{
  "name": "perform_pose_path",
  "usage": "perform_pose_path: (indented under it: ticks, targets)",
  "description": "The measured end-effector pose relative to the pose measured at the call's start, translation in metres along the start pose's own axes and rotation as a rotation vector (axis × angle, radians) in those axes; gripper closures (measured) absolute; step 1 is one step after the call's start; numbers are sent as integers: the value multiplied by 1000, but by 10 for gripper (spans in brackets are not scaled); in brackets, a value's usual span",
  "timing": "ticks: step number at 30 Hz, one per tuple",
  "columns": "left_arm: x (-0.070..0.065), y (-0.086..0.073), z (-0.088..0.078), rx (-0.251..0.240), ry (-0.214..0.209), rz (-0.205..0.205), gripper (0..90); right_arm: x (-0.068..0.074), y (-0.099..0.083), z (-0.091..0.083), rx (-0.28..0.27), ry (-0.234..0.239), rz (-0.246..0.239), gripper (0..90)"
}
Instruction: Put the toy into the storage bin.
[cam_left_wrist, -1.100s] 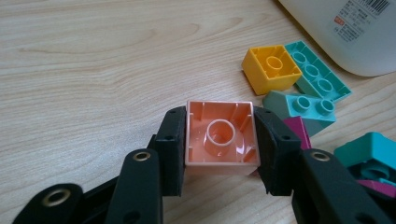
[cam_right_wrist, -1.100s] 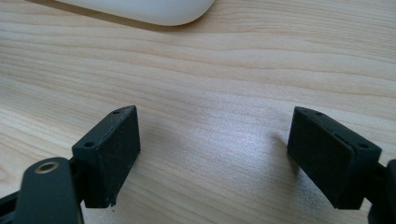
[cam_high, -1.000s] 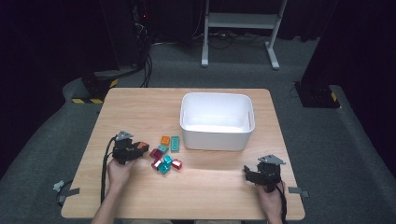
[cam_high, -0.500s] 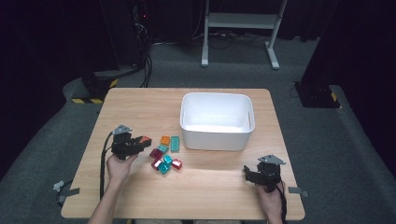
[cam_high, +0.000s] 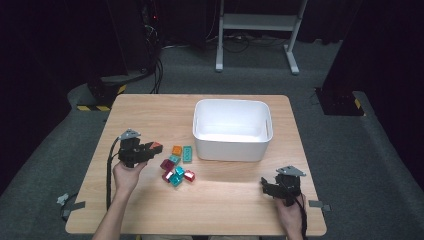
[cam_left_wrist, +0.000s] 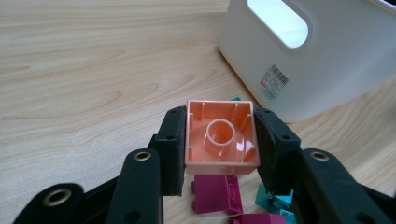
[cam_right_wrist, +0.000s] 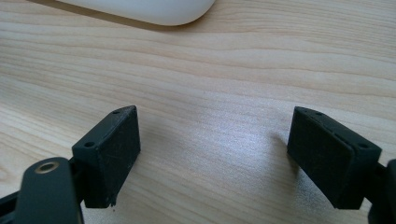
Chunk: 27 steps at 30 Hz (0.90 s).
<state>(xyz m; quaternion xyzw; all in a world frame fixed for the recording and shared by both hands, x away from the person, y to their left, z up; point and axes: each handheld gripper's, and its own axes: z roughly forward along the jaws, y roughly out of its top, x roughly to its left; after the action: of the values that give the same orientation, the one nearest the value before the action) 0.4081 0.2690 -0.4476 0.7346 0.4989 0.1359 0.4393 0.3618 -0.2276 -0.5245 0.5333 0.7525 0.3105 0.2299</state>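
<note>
L gripper (cam_left_wrist: 219, 154) clamped on an orange block (cam_left_wrist: 221, 138), held up off the table (cam_high: 150, 210), short of the bin (cam_high: 233, 131). Bin looks empty, so nothing sorted yet. Pile (cam_high: 177, 167) of approx six blocks left. R gripper (cam_right_wrist: 215, 156) wide open, holding nothing, near table edge.

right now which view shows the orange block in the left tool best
The left gripper view: the orange block sits close up, hollow underside facing the camera, clamped between both pads. The high view shows it as a small orange speck at the left tool.
</note>
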Motion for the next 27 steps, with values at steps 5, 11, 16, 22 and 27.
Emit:
perform_pose_path:
  ticks: [5,11,16,22,27]
  targets:
    - [-5,10,-2,4,-9,21,581,0,0,0,0,0,0,170]
    - [-9,22,-5,-16,-25,38,581,0,0,0,0,0,0,170]
    - [-13,29,-6,-5,-22,52,581,0,0,0,0,0,0,170]
    - [-19,39,-8,-8,-28,68,581,0,0,0,0,0,0,170]
    - [-24,47,-6,-13,-41,82,581,0,0,0,0,0,0,170]
